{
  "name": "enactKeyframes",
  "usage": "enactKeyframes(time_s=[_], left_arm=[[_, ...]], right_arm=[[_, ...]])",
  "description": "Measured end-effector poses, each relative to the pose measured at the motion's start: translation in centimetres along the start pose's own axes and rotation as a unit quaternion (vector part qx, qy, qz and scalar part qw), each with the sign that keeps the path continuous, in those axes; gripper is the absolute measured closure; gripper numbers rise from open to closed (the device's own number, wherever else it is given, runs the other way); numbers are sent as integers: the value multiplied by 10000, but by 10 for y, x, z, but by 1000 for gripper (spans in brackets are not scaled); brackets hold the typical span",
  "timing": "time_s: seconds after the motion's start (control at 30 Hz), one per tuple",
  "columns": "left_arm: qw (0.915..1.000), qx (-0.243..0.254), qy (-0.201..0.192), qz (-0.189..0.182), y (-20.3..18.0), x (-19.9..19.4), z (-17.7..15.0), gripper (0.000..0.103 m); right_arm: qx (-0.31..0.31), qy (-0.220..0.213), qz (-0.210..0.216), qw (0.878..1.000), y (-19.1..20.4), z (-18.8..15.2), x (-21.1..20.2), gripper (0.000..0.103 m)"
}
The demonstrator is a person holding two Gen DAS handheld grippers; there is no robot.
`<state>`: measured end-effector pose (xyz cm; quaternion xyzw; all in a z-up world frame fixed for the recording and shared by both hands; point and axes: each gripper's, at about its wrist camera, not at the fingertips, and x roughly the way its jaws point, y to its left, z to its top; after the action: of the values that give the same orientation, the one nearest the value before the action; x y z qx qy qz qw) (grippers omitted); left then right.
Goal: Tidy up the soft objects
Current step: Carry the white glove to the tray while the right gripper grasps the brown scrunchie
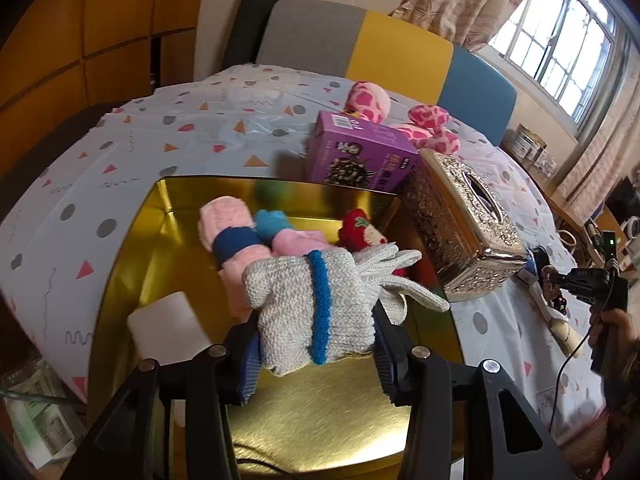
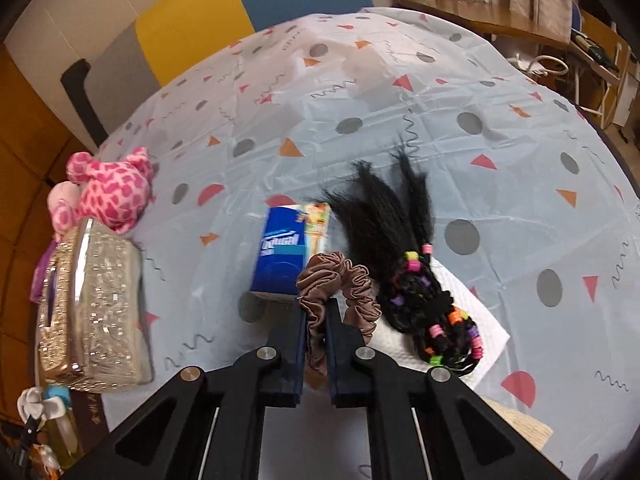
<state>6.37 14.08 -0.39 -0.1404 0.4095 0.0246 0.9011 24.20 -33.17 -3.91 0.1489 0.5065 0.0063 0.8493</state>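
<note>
Holding a banded bundle of grey knitted gloves (image 1: 312, 308) over the gold tin (image 1: 132, 248), the left tool (image 1: 316, 344) clamps it, seemingly to set it beside the pink rolls (image 1: 228, 236) already inside. The right tool (image 2: 316, 320), nearly closed, pinches a ruffled brown satin scrunchie (image 2: 340, 280) on the table (image 2: 360, 120), likely next for the tin.

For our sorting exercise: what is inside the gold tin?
Inside the gold tin: a white block, pink rolls and a red plush. The left gripper holds grey gloves over it, hiding what lies beneath.
</note>
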Motion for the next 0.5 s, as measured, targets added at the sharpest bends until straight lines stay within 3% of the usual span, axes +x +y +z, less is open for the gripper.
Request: enactKeyframes(time_s=[0.13, 0.27, 0.5], left_arm=[[9999, -8, -6, 120, 9, -7, -11, 55], [9997, 42, 165, 148, 16, -3, -22, 55], [9994, 96, 323, 11, 14, 3, -33, 44]], right_arm=[[137, -11, -272, 9995, -7, 12, 6, 96], [166, -134, -271, 9994, 4, 29, 1, 96], [-535, -452, 5, 9975, 86, 58, -15, 96]])
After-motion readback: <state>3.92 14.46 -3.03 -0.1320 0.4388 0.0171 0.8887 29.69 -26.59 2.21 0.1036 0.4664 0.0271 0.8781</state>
